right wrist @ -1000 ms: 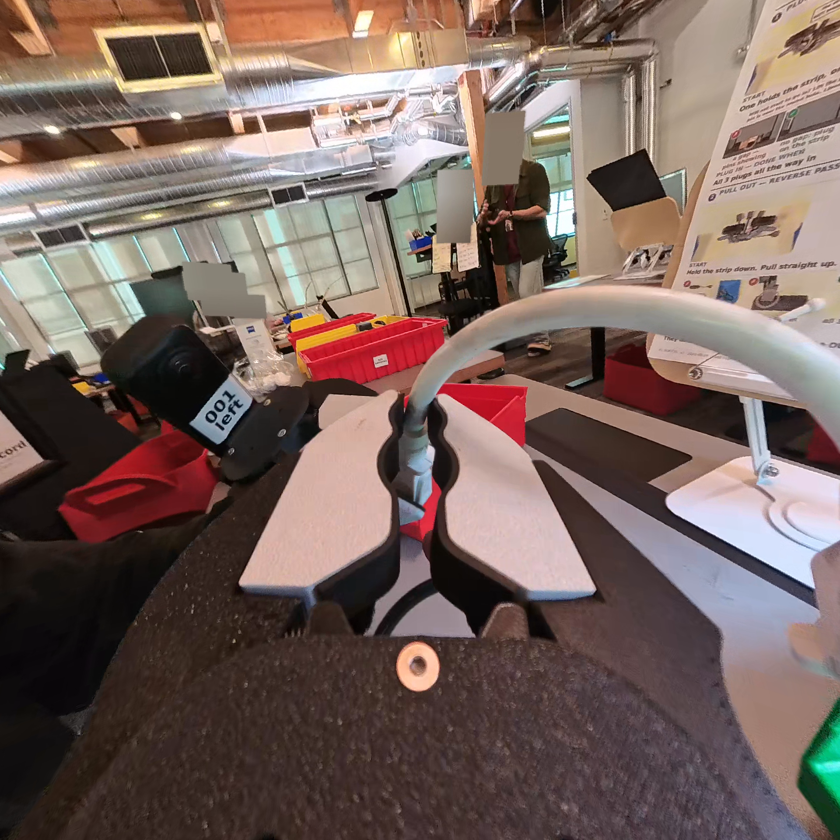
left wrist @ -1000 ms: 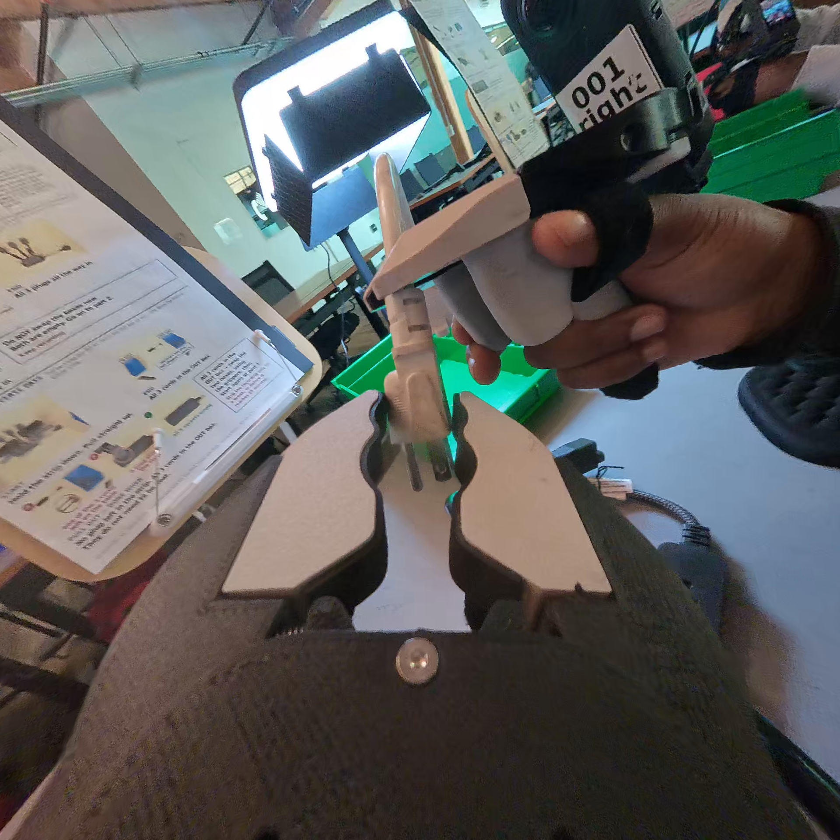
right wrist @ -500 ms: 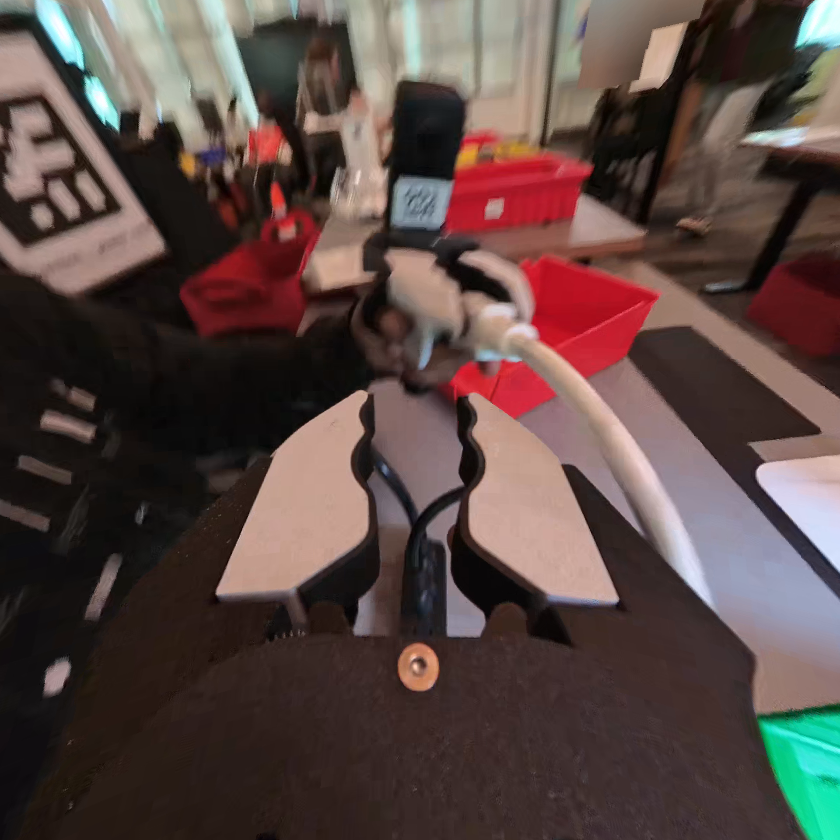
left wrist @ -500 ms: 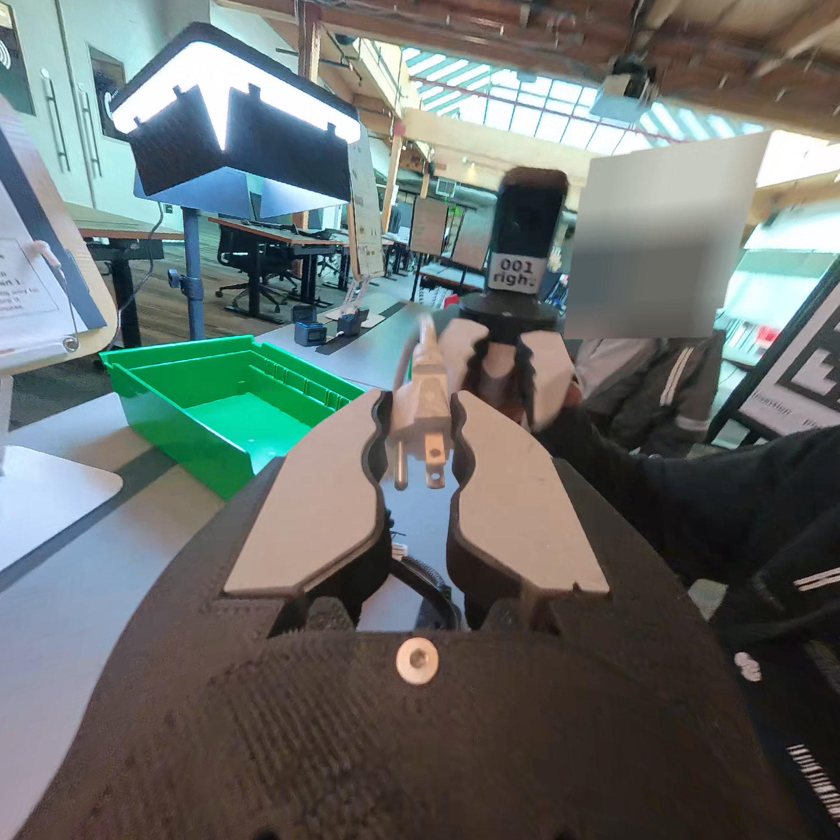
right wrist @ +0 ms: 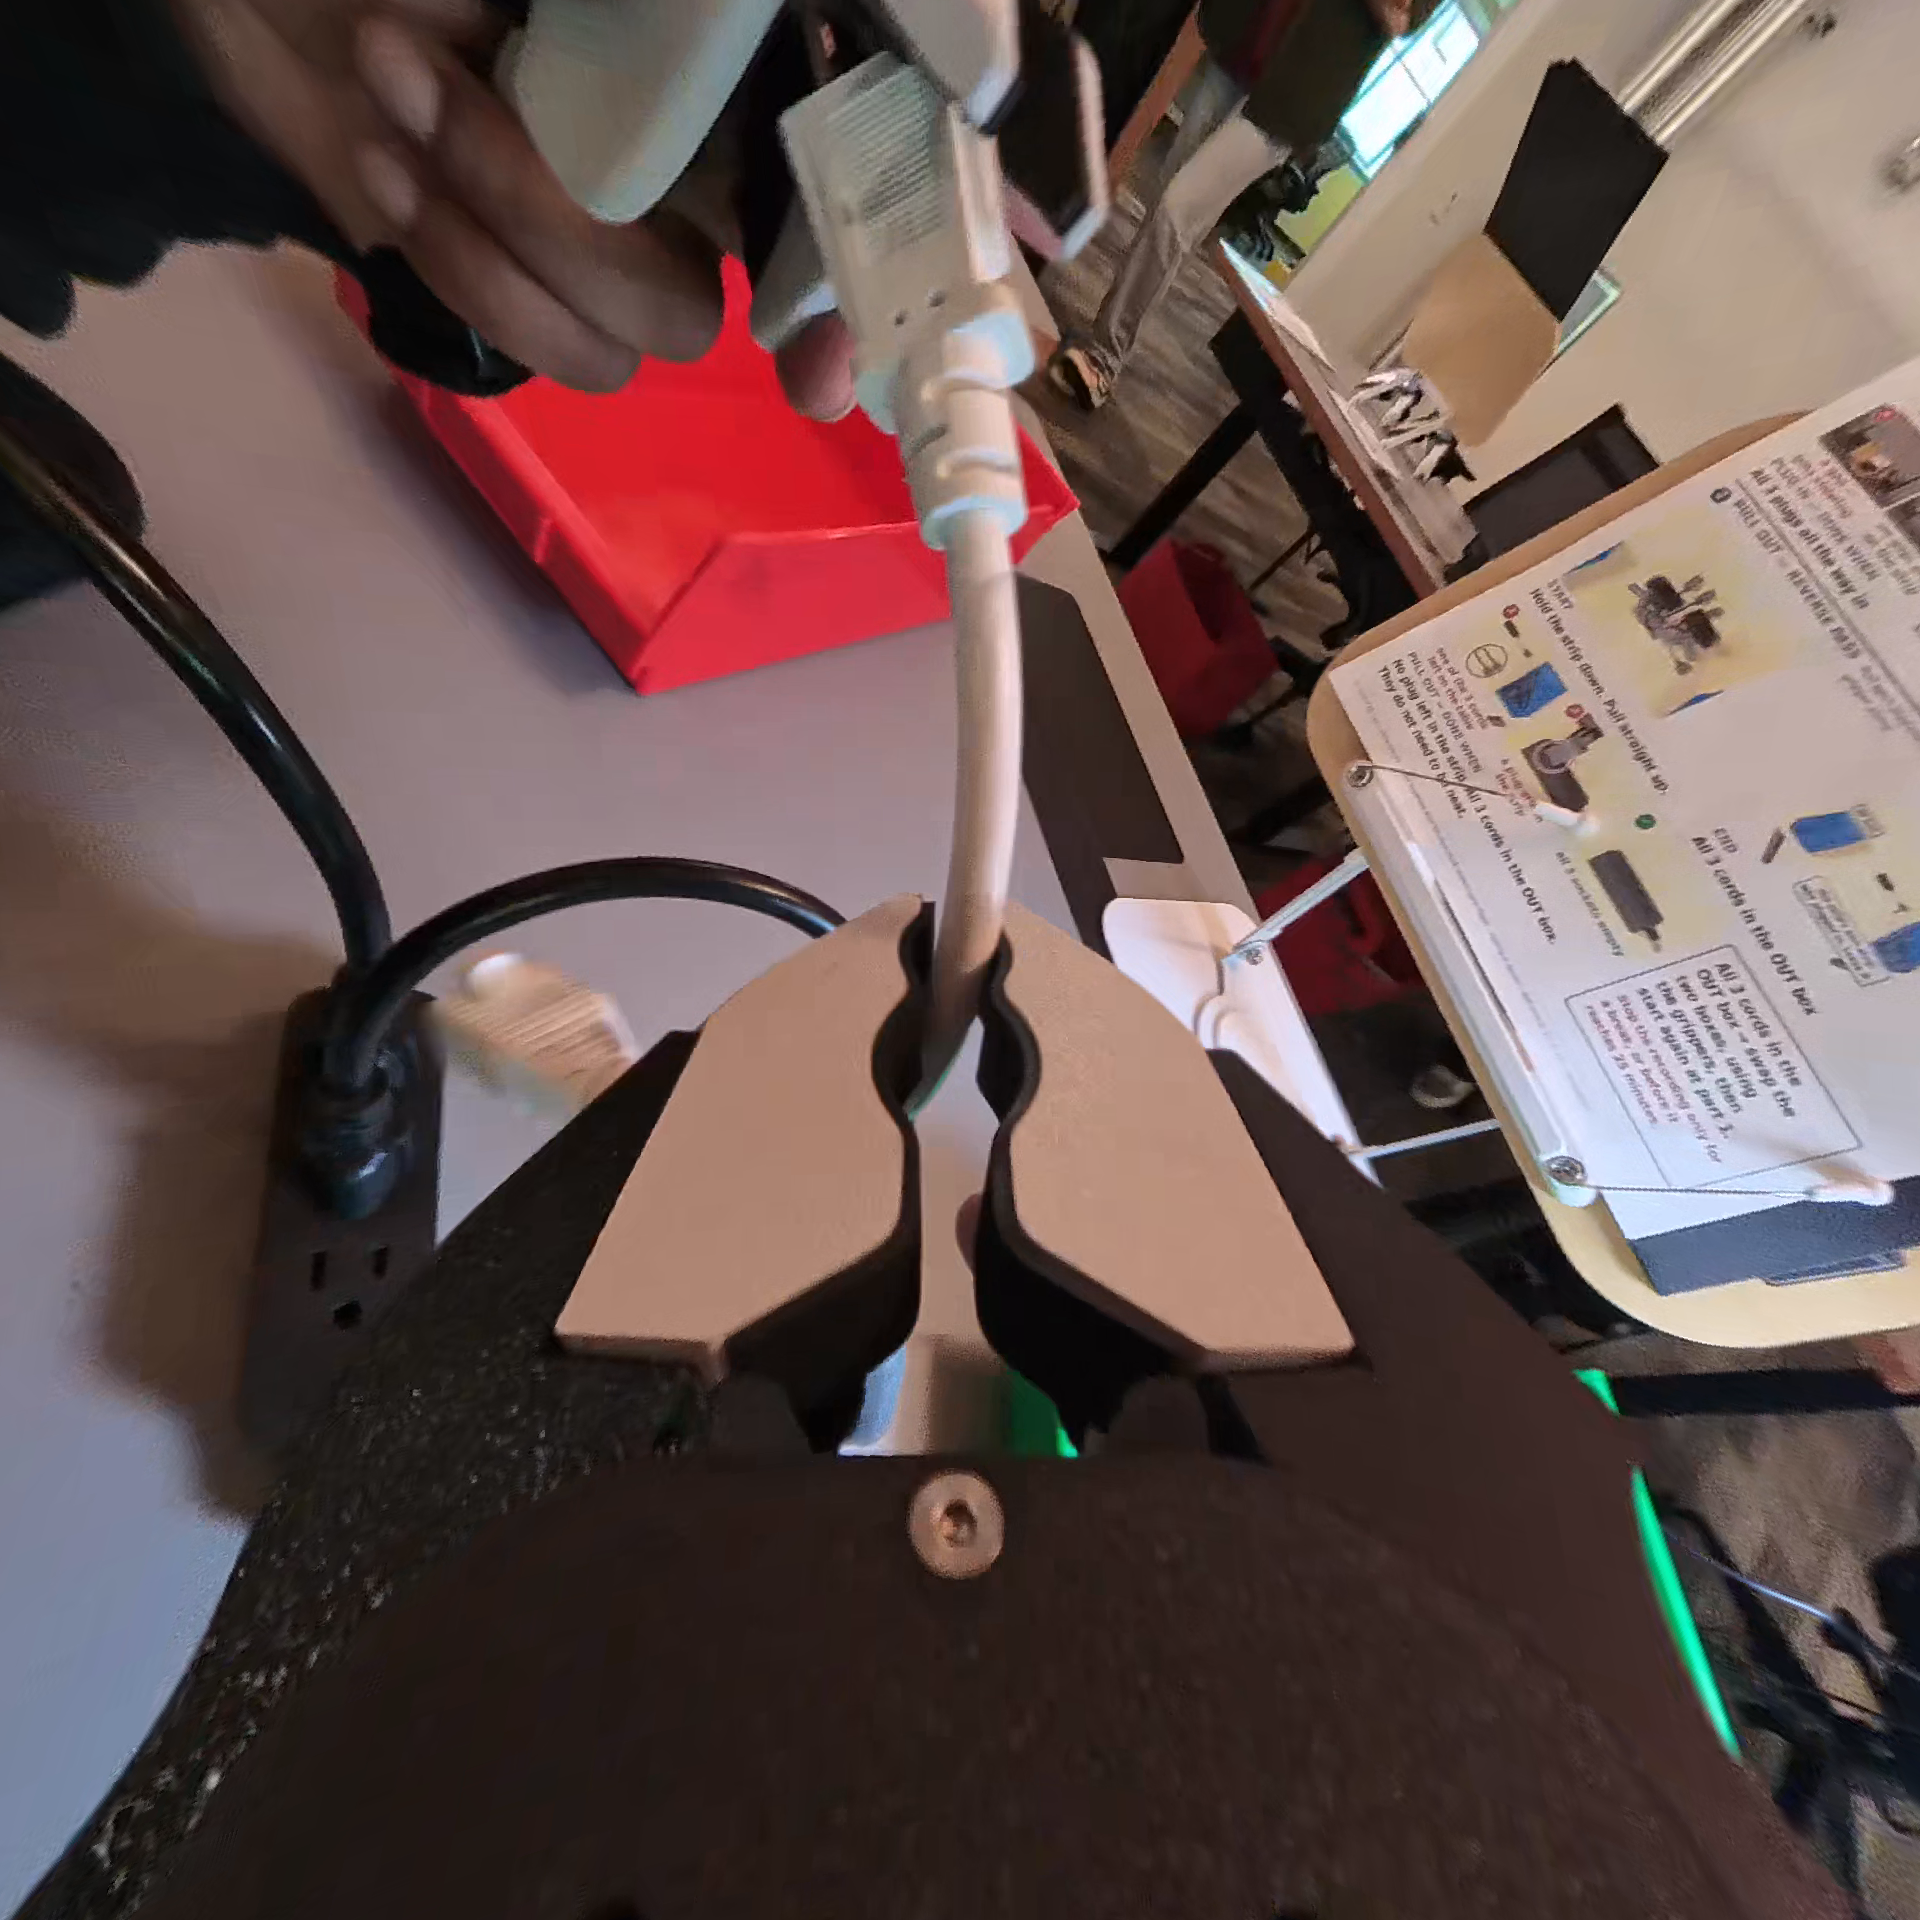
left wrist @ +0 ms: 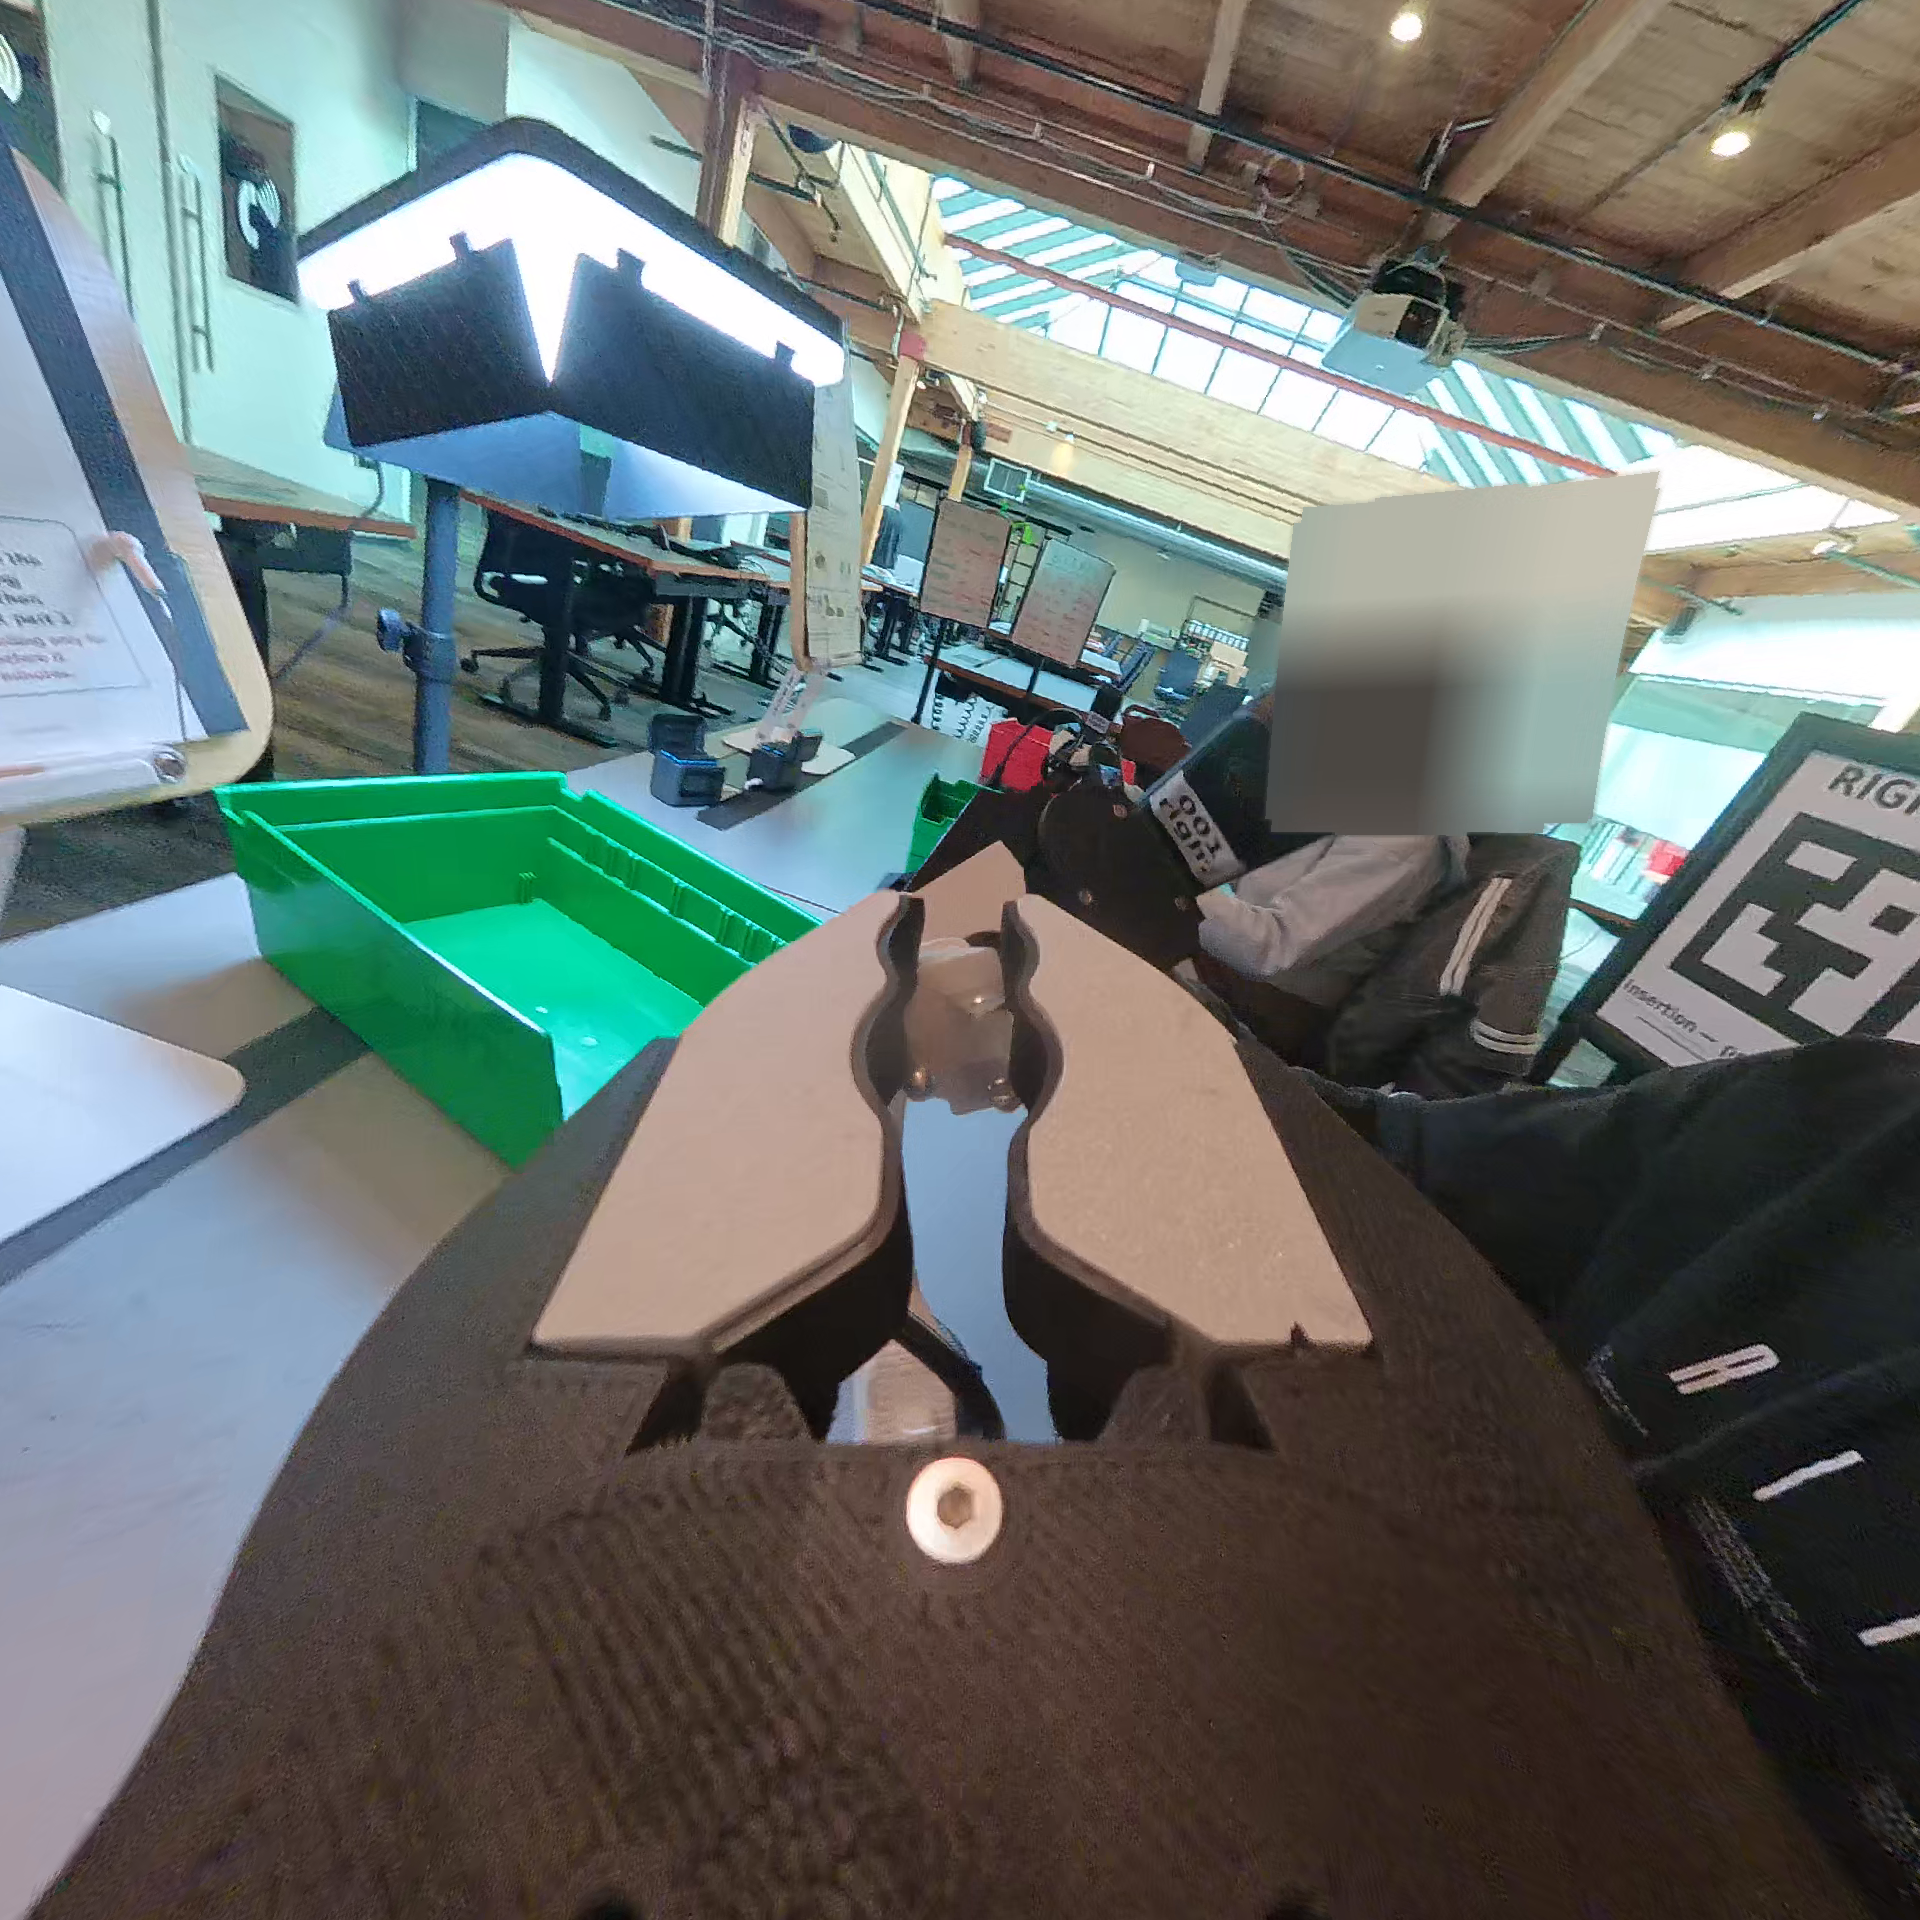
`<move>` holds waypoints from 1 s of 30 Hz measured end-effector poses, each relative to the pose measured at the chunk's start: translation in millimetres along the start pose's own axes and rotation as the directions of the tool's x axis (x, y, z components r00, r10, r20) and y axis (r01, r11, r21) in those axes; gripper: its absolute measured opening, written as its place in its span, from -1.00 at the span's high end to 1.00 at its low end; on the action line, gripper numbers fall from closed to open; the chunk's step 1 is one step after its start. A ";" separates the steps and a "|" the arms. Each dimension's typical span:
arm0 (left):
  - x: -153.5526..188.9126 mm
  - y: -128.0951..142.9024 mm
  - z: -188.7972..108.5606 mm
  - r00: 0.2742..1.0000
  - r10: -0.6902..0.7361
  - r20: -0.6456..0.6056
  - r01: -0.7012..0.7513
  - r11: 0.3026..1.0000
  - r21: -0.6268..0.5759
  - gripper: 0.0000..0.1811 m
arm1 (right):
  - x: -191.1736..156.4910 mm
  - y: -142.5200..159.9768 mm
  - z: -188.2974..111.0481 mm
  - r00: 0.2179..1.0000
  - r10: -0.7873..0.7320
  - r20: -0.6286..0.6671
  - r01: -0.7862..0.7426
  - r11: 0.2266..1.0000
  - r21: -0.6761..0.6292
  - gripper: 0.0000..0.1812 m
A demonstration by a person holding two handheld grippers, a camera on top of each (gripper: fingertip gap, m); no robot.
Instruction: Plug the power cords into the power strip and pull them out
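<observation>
Left gripper [left wrist: 958, 940] jaws keep pinching white plug [left wrist: 961, 1029]; right gripper [right wrist: 954, 940] jaws, spread earlier, now apparently pinch white cord [right wrist: 982, 790].

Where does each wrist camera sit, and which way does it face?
Left wrist view: behind the left gripper, facing toward the green bin; jaws clamp the white plug; dark sleeve shows.
Right wrist view: behind the right gripper, tilted down at the power strip; jaws pinch the white cord; the left hand shows.
Shared: the white plug and each other's gripper.

white plug [left wrist: 961, 1029] mostly hidden between tool fingers, power strip [right wrist: 343, 1226] partly hidden
</observation>
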State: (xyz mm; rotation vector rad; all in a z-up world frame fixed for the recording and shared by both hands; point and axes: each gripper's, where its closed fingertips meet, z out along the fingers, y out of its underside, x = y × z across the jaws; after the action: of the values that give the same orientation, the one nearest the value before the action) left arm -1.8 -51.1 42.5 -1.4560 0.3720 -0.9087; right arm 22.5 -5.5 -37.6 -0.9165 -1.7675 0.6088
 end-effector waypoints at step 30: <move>15.0 23.7 2.2 0.620 0.781 0.076 -0.738 0.613 -0.280 0.68 | -32.4 -67.9 -84.4 0.869 0.152 0.470 -0.312 0.906 0.285 0.54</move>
State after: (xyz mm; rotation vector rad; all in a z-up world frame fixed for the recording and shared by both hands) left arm 16.3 -63.5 24.9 -1.3666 0.8969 -0.0105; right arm 87.2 -72.6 26.3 -0.7845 -1.8570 1.3395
